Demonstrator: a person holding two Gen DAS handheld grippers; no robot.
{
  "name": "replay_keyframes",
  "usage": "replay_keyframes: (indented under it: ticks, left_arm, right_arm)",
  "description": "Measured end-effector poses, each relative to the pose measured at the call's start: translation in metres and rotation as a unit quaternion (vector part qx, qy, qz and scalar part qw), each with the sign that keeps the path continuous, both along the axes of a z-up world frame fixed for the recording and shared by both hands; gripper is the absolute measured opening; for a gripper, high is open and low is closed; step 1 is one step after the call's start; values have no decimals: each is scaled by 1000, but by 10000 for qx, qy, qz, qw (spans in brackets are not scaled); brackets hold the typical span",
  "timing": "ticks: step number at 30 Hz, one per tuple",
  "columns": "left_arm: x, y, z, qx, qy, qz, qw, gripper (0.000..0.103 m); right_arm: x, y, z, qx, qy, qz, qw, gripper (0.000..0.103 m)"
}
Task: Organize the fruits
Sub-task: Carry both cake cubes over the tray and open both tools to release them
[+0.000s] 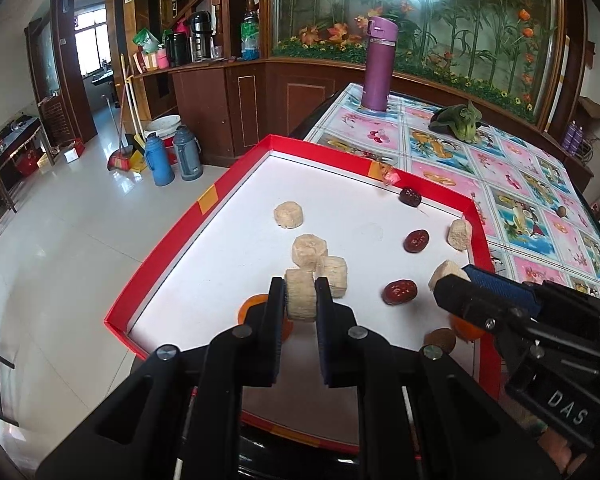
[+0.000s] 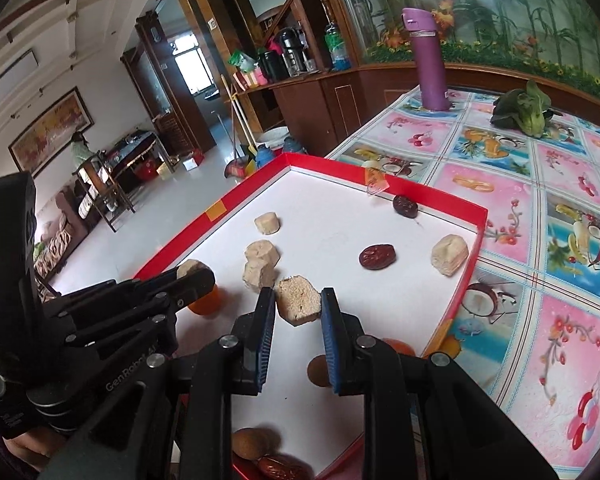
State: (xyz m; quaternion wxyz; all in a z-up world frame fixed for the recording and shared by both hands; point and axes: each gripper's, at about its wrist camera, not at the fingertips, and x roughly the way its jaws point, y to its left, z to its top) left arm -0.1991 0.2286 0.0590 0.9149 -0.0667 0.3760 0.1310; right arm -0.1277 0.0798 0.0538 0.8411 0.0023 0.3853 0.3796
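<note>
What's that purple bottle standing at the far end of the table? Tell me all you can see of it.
The purple bottle is a tall, slim flask with a smooth matte body that looks like coated metal. A pale ring separates the body from a lighter purple flip-style cap, which is closed. It stands upright on the fruit-patterned tablecloth near the table's far edge, apart from the leafy green vegetable and the red tray. Nothing touches it but the table.

Bare white floor of the red tray (image 1: 172, 258) lies open left of the clustered beige chunks (image 1: 309, 250).
</note>
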Motion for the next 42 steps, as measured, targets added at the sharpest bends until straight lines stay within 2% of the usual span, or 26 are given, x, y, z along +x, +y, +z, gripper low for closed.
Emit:
replay_keyframes:
  ticks: [19, 42]
  left_arm:
    - [4, 1, -8, 224, 102, 173, 9995, 17]
    - [6, -2, -10, 329, 124, 161, 9993, 17]
  right_arm:
    - [-6, 19, -16, -278, 238, -170, 9992, 22]
    - [-5, 18, -23, -352, 359, -285, 9983, 22]
